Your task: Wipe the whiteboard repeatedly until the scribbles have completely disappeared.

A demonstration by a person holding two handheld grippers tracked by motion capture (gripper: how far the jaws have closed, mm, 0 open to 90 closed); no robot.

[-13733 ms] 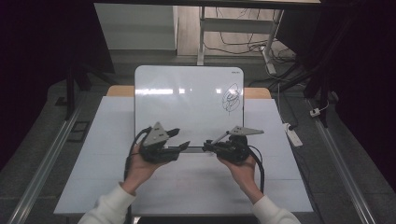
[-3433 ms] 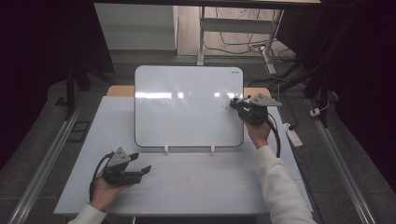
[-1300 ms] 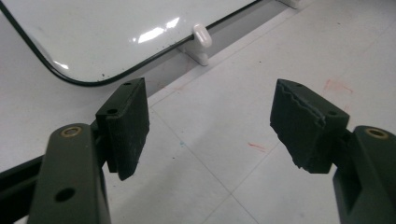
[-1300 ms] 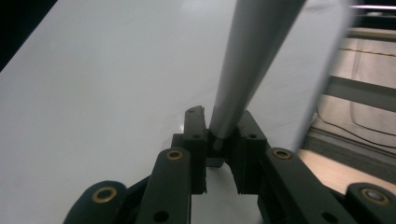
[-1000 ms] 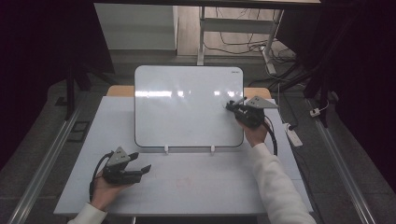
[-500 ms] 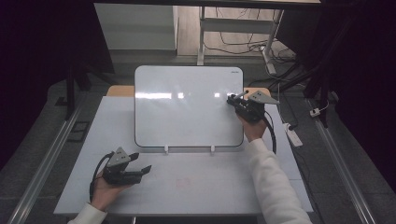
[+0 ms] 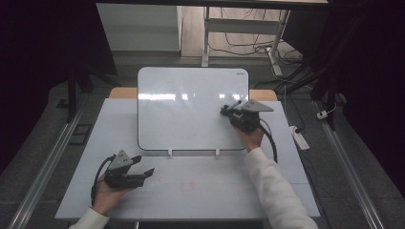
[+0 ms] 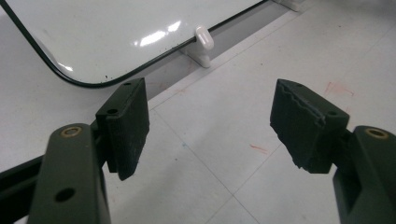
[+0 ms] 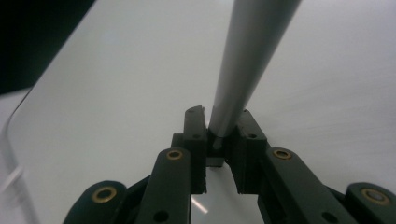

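Observation:
A white whiteboard (image 7: 186,109) leans back on two white clips (image 7: 169,153) at the middle of the table; its surface looks blank. My right gripper (image 7: 229,110) is at the board's right part, shut on a grey pen-like stick. In the right gripper view that stick (image 9: 247,56) rises from between the closed jaws of the right gripper (image 9: 219,128) over the whiteboard (image 9: 116,93). My left gripper (image 7: 145,172) rests low on the table at the front left, open. In the left gripper view the left gripper (image 8: 210,126) holds nothing, with the whiteboard's corner (image 8: 116,32) and a clip (image 8: 204,39) ahead.
The white table (image 7: 200,191) has faint red marks near its front middle. A white power strip (image 7: 300,137) lies off the table's right edge. Metal rails (image 7: 47,162) run along both sides, and cables lie on the floor behind.
The dark scribble seen earlier on the board's upper right is gone. The left gripper moved from the centre to the front left. Within the last second the right gripper shifted slightly on the board.

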